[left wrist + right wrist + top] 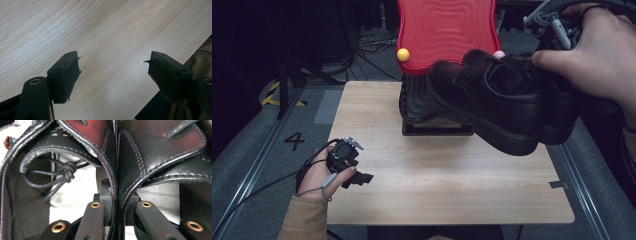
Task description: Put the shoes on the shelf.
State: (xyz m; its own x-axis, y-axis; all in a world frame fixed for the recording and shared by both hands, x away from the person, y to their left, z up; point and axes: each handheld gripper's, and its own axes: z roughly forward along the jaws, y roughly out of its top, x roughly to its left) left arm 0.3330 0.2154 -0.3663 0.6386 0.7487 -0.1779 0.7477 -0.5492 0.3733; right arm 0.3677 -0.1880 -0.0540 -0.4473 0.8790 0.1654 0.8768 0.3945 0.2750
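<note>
The wooden table (452, 185) spans the centre of the high view. At top centre a red panel (444, 30) runs off the upper edge, a black stand (422, 107) below it partly hidden. A pair of black shoes (502, 100) hangs at right above the table; the right gripper (115, 220) pinches both inner collars together between nearly closed jaws, its body hidden behind the right hand (597, 55). At lower left, the left gripper (354, 170) holds nothing, its jaws wide apart.
</note>
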